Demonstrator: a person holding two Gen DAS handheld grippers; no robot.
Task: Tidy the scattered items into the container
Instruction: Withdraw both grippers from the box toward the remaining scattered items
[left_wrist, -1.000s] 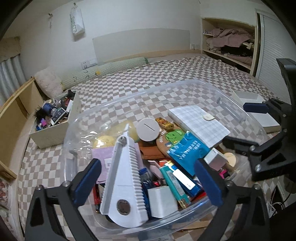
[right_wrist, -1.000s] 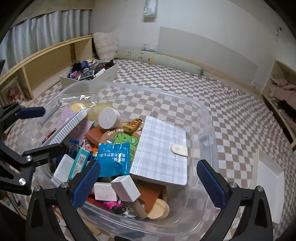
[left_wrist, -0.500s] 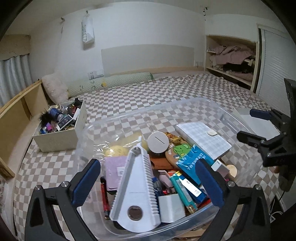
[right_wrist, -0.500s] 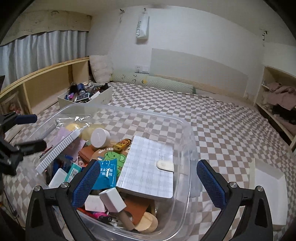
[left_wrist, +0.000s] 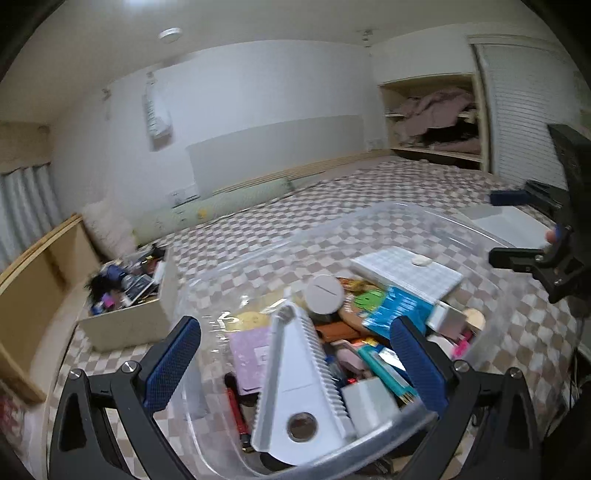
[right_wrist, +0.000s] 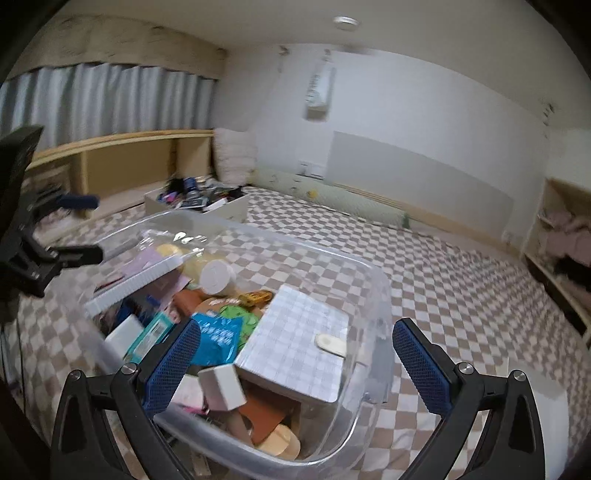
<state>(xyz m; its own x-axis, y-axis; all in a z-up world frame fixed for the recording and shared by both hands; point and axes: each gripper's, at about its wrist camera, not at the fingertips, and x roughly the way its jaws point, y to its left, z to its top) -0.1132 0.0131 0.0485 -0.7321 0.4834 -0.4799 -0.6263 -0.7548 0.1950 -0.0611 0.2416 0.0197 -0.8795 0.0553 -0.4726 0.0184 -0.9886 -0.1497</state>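
A clear plastic container (left_wrist: 454, 225) (right_wrist: 373, 280) sits on the checkered surface, full of small items: a white ribbed wedge (left_wrist: 295, 380), a checked notebook (left_wrist: 406, 271) (right_wrist: 295, 350), a blue packet (left_wrist: 399, 310) (right_wrist: 218, 336), a white round cap (left_wrist: 325, 293) (right_wrist: 216, 275). My left gripper (left_wrist: 295, 362) is open and empty, above the container's near-left end. My right gripper (right_wrist: 297, 365) is open and empty, above its near-right end. Each gripper shows at the edge of the other's view.
A cream box (left_wrist: 129, 321) (right_wrist: 225, 210) full of clutter stands beyond the container, near a wooden bench (right_wrist: 110, 162). A white flat lid (left_wrist: 506, 225) lies to the right. Open shelves with clothes (left_wrist: 436, 122) are at the far right. A bolster pillow (left_wrist: 221, 206) lies along the wall.
Both grippers have pulled back and tilted up from the container, so more of the room and ceiling shows. Both stay open and empty. The container's contents have not moved.
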